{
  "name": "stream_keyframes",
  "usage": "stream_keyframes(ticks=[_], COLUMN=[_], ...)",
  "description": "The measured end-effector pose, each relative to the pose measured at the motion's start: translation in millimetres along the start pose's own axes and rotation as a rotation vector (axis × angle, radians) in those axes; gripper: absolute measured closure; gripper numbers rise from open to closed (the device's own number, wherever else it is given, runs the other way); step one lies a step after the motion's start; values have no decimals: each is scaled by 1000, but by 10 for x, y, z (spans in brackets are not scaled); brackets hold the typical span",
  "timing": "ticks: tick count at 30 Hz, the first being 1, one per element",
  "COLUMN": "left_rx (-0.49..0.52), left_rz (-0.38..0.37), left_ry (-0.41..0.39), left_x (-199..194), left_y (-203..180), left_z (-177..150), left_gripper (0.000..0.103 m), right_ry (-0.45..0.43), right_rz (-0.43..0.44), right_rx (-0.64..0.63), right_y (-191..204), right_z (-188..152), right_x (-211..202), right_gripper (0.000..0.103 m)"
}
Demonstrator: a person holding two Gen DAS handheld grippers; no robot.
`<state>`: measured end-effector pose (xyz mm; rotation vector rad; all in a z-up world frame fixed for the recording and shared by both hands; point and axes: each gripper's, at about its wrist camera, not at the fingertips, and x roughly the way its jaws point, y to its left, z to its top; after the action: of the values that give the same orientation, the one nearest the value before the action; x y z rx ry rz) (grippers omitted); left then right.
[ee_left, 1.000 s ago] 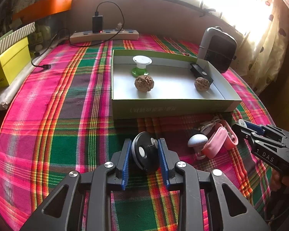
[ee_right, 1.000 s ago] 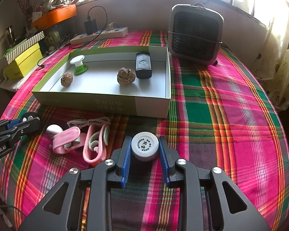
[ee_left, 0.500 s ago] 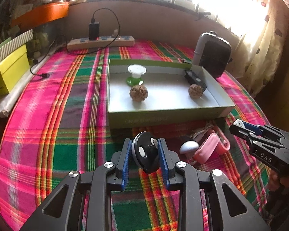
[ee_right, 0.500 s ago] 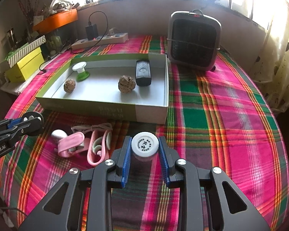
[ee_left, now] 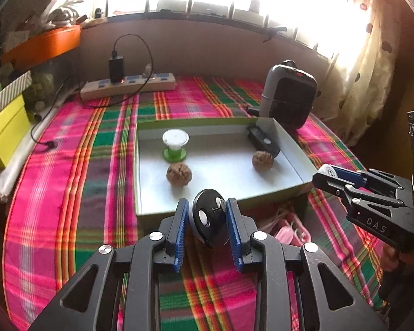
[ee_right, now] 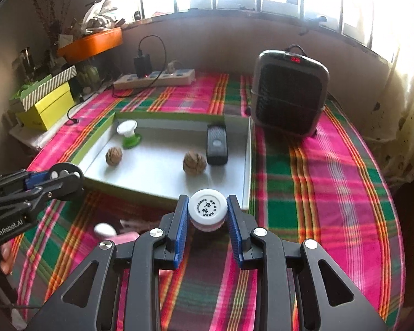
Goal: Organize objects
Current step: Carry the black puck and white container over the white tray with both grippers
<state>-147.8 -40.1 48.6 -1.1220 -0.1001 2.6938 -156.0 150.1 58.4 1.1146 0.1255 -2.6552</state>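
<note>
while two walnuts, a spool and a dark remote already lie in the green tray, the left gripper clamps a black disc, the right gripper a white-capped jar; pink earphones wait on the table near the tray's front edge.

Left gripper: black plastic frame, triangular cut-outs, silver screw heads, ribbed blue pads. Right gripper: same build. Seen side-on, one carries white "DAS" lettering, the other "GenRobot.AI". Fingertips of a hand show under it.
</note>
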Motion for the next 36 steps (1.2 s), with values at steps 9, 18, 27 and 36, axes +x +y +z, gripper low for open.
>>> stream_keyframes(ticks=[9,18,27,36], left_rx=[13,27,25,39], left_rz=[-28,-29,-29,-25], left_ry=[4,23,57,92], left_x=[200,453,728,936], left_y=[-42,-64,-33,-25], left_z=[203,368,429,466], left_gripper=[78,78,78,78], right_ry=[-15,0,55,98], right_rz=[41,83,124,136], right_rx=[-27,-48,-41,-67], right_y=[55,55,32,83], right_z=[279,572,708,776], right_x=[136,442,806,1052], right_gripper=[74,74,74,74])
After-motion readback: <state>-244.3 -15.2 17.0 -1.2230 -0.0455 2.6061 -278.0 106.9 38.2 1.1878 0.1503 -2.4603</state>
